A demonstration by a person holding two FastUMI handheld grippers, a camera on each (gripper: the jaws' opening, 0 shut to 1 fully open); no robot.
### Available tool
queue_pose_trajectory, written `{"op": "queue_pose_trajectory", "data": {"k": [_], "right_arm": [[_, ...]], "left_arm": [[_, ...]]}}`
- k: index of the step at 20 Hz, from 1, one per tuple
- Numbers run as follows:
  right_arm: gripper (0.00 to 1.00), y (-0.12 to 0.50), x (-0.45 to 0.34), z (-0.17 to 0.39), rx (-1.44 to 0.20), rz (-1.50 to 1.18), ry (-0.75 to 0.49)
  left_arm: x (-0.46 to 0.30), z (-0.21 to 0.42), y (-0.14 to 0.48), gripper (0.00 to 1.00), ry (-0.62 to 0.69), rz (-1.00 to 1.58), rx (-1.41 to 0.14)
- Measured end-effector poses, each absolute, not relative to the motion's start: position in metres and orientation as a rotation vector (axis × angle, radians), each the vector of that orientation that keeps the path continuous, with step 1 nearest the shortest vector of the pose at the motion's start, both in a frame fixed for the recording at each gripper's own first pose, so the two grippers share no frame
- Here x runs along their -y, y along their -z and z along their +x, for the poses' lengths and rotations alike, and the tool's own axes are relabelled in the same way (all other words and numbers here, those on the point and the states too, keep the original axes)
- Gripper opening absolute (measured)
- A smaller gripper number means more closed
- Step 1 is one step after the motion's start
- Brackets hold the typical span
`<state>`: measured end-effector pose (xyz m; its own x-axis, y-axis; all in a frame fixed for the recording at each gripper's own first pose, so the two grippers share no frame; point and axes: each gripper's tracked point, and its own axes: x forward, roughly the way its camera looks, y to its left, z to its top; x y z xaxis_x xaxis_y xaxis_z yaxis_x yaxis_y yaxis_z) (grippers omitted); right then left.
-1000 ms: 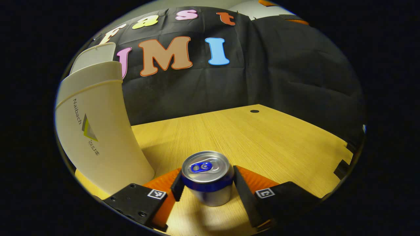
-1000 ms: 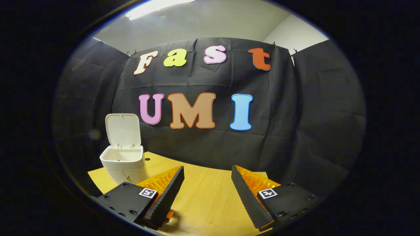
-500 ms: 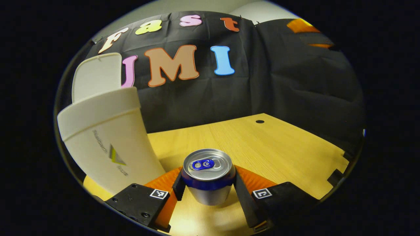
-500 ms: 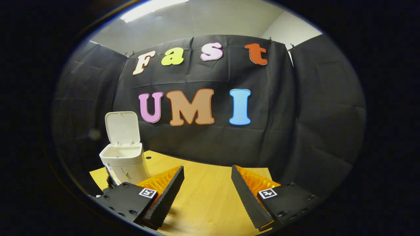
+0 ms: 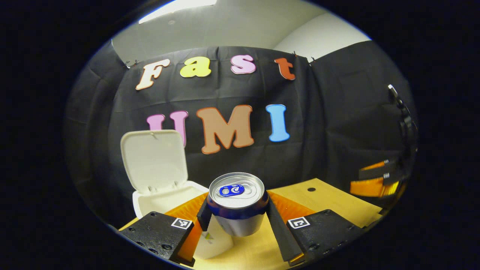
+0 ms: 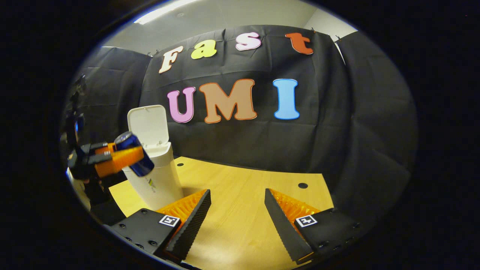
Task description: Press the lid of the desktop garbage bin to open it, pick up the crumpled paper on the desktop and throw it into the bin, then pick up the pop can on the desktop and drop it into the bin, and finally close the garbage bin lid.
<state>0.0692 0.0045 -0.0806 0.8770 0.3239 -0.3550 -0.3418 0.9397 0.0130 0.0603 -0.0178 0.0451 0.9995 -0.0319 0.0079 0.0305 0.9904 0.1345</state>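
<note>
The white bin [image 5: 165, 200] stands on the table [image 6: 240, 195] with its lid [image 5: 154, 159] swung up. My left claw [image 5: 237, 213] pinches the can [image 5: 237, 202] in the air by the bin's rim, its long axis tipped toward the opening. My right claw [image 6: 237, 217] hangs spread over the table.

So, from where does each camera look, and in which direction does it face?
Left gripper view: rides the left gripper, facing the wall over the pop can its fingers clamp, above the open bin; the right gripper shows at far right.
Right gripper view: rides the open right gripper, facing the wall across the table.
Shared: bin, can, left gripper.
</note>
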Motion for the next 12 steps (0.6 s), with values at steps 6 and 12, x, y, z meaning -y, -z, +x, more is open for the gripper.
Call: {"op": "queue_pose_trajectory", "data": {"k": [6,12], "right_arm": [[0.96,0.113,-0.009,0.060,-0.420,0.028,-0.365],[0.98,0.132,0.035,0.047,-0.458,0.042,-0.256]], "left_arm": [[-0.064,0.095,-0.067,0.76,-0.138,0.186,0.024],[-0.113,0.128,-0.028,0.77,-0.218,0.067,-0.053]]}}
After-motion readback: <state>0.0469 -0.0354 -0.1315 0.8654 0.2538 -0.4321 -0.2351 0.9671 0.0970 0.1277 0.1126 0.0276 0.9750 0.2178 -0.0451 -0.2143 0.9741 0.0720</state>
